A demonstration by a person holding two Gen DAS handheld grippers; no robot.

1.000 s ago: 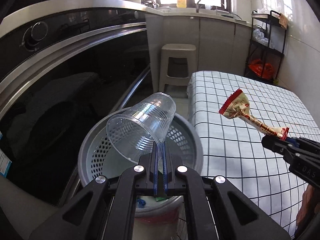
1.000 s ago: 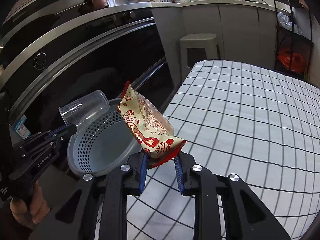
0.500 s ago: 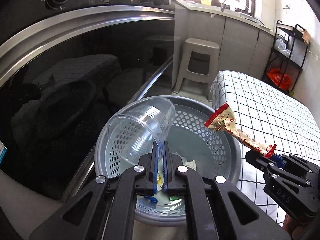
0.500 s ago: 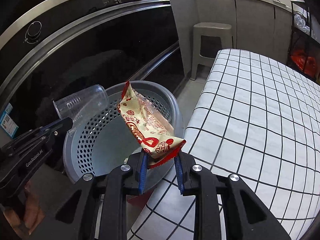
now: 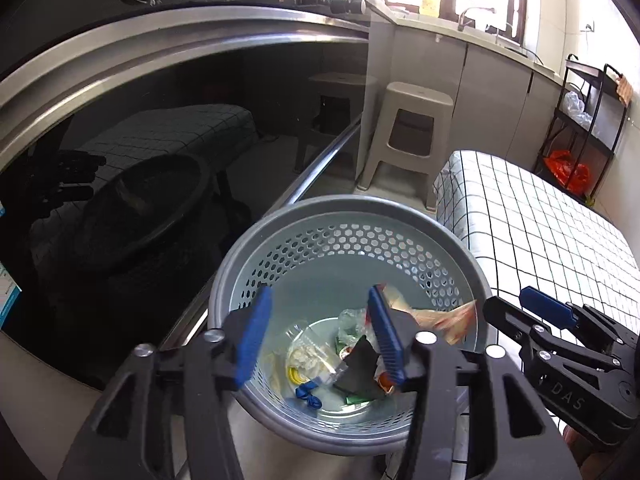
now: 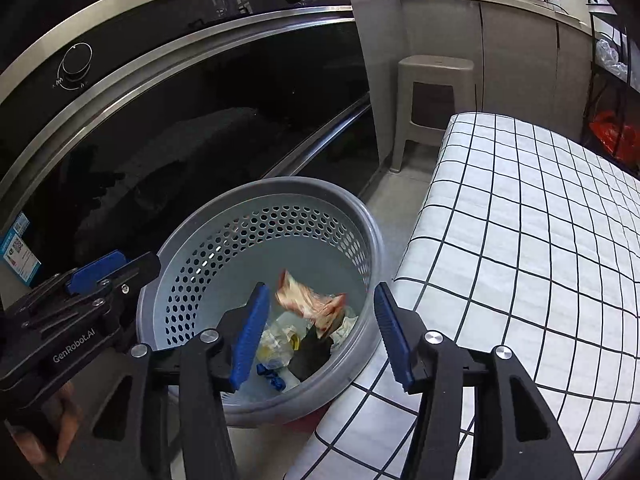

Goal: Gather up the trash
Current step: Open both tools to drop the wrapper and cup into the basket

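Note:
The grey perforated basket (image 5: 348, 204) (image 6: 280, 184) stands on the floor below both grippers. My left gripper (image 5: 320, 338) hangs over it, its jaws opening with nothing pressed between them. The clear plastic cup (image 5: 304, 352) (image 6: 276, 344) lies on the trash in the basket. Over the basket's right side my right gripper (image 6: 322, 336) (image 5: 520, 306) is also opening. The red and cream snack wrapper (image 6: 308, 304) (image 5: 440, 320) is free of its pads and blurred, dropping inside the basket. In the right wrist view the left gripper (image 6: 114, 268) shows at the left.
A dark glass oven door (image 5: 160, 160) with steel trim rises behind the basket. The table with the checked cloth (image 6: 520, 220) is close on the right. A beige stool (image 5: 412, 120) and a black rack (image 5: 580, 120) with a red bag stand farther back. Several scraps lie in the basket.
Both grippers moved over the basket, then went from shut to open. The clear cup left the left gripper and lies in the basket. The wrapper left the right gripper and falls.

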